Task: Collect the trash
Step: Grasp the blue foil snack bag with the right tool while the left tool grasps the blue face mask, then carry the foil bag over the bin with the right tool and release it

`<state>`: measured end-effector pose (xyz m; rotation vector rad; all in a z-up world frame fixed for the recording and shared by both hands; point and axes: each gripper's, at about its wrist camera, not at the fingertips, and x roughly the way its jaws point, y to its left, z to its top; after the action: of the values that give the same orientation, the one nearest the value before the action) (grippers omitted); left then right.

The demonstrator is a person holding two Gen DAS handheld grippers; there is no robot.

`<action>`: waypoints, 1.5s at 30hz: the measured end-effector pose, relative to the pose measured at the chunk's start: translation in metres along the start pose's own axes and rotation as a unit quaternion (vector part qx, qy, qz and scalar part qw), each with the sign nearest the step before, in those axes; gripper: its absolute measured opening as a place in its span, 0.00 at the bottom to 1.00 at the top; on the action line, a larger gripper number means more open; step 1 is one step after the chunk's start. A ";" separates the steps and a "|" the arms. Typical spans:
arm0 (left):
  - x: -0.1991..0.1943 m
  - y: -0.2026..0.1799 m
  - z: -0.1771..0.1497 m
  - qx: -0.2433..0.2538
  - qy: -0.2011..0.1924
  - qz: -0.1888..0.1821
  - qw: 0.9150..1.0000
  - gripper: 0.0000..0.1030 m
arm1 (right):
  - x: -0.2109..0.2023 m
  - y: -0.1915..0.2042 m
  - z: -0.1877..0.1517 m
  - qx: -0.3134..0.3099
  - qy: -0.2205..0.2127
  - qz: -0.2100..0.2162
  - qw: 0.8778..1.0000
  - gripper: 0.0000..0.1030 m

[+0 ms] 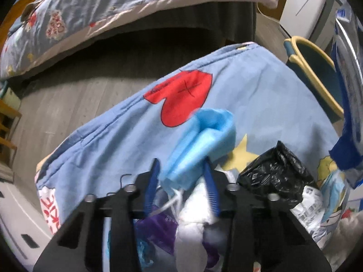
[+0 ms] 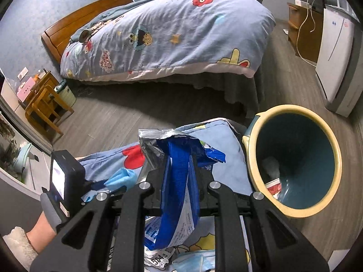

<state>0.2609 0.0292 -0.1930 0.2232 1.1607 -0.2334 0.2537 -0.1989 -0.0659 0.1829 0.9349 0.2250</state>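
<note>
Trash lies on a blue cartoon-print quilt (image 1: 261, 95). My left gripper (image 1: 181, 162) points down with its blue pads against the sides of a folded light blue face mask (image 1: 199, 136), which also shows in the right wrist view (image 2: 122, 176). My right gripper (image 2: 178, 153) is shut on a blue and silver snack bag (image 2: 177, 195), held up left of the cream-rimmed teal bin (image 2: 292, 212). The bin (image 1: 317, 74) holds a few scraps. A black plastic bag (image 1: 272, 174), a barcoded white wrapper (image 1: 310, 215), a purple wrapper (image 1: 158, 229) and white tissue (image 1: 192, 224) lie by the left gripper.
A bed with a matching quilt (image 2: 170, 34) stands across the grey wood floor (image 2: 113, 117). A white appliance (image 2: 335, 56) is at the right, and a wooden chair (image 2: 45, 106) and a small waste bin (image 2: 67, 93) at the left. A person's hand (image 2: 43, 224) holds the left gripper.
</note>
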 end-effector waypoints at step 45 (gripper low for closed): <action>-0.119 -0.064 0.035 0.071 -0.170 -0.014 0.983 0.08 | -0.074 -0.064 0.050 0.026 -0.103 -0.024 0.994 0.16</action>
<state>0.2272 -0.0342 -0.0732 0.2805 0.8090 -0.3644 0.2587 -0.2838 0.0043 0.2267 0.7393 0.1350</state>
